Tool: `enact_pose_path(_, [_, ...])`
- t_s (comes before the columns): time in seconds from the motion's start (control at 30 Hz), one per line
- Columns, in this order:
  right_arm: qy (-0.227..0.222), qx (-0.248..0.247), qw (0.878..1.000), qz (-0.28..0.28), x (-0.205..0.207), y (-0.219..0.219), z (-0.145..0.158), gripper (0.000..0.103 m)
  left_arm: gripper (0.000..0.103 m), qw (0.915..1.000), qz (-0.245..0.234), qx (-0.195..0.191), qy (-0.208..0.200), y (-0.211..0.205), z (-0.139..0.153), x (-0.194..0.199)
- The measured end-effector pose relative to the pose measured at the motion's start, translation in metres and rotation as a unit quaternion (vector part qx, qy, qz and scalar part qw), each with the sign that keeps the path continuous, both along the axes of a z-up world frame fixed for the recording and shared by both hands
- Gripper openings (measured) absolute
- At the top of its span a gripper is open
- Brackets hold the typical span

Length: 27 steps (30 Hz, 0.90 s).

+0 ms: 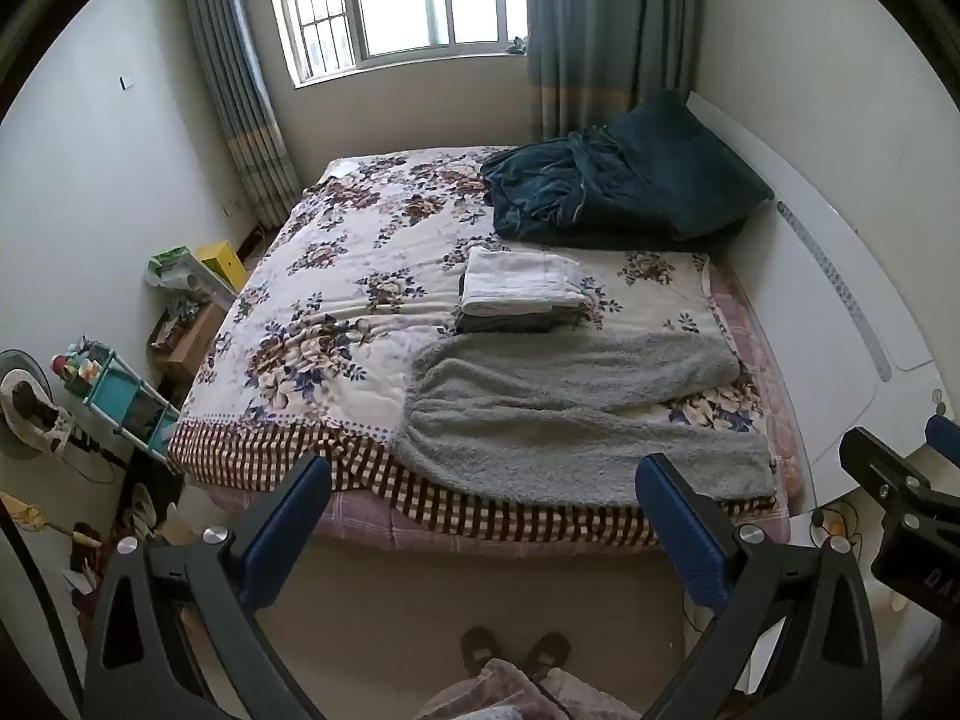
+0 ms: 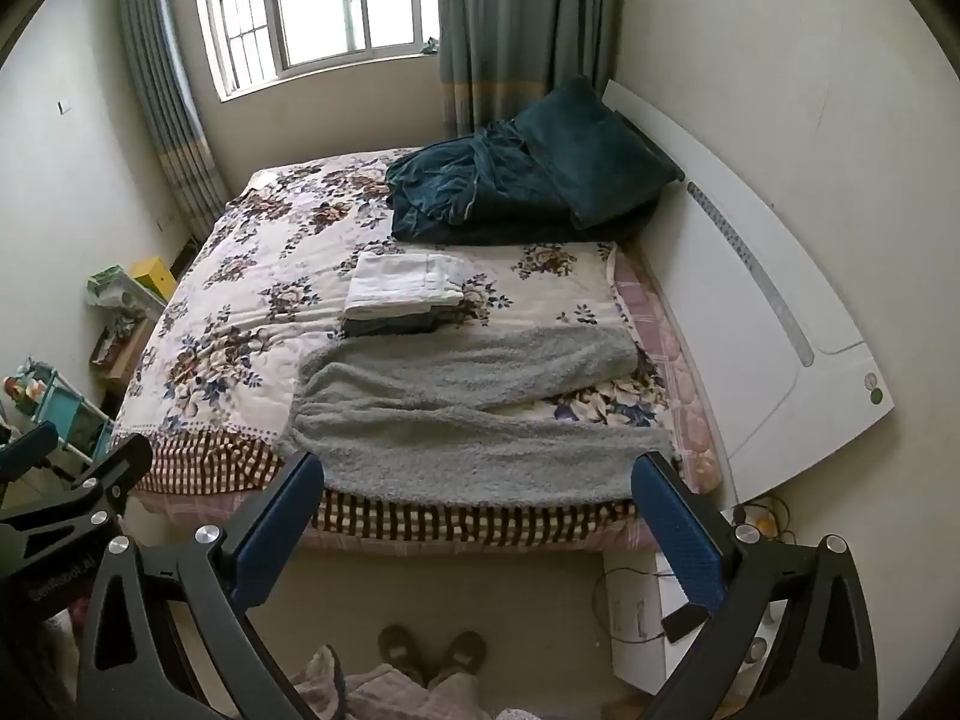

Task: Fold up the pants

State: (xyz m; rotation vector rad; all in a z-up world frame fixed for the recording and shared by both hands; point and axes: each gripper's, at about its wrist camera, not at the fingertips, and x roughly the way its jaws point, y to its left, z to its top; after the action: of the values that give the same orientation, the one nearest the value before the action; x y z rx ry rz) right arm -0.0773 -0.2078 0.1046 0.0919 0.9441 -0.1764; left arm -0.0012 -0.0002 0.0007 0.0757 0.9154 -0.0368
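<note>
Along the near edge of the bed (image 1: 288, 324) lie the pants (image 1: 570, 414), grey and fleecy, spread flat with the waist toward the left and the two legs running right. The nearer leg reaches almost to the bed's right corner, and its lower edge follows the checked border (image 1: 492, 516) of the floral cover. The farther leg angles away, leaving a wedge of cover between the two.

Both grippers hover off the bed, above the floor, apart from the cloth. The left gripper (image 1: 483, 525) has its fingers spread wide, nothing between them; the right gripper (image 2: 477, 519) is likewise wide apart and bare.

Just behind the pants sits a stack of folded clothes (image 1: 519, 288), white on top, darker beneath; it seems to touch the far leg, though the view is too warped to be sure. Farther back a dark teal blanket (image 1: 612, 192) is heaped against the headboard (image 1: 840, 300), well apart from the pants. The left half of the bed is bare cover.

At the left of the bed stand a teal rack (image 1: 126, 396) and boxes (image 1: 198, 276). A person's slippered feet (image 1: 516, 651) stand on the floor below the grippers.
</note>
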Motion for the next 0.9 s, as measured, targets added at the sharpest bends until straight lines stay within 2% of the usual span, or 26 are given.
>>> enact_pose_path(0.9, [-0.007,0.001,1.0,-0.003,0.002,0.006,0.003,0.103,0.103,1.0,-0.001,-0.002,0.002,0.009,0.01,0.009])
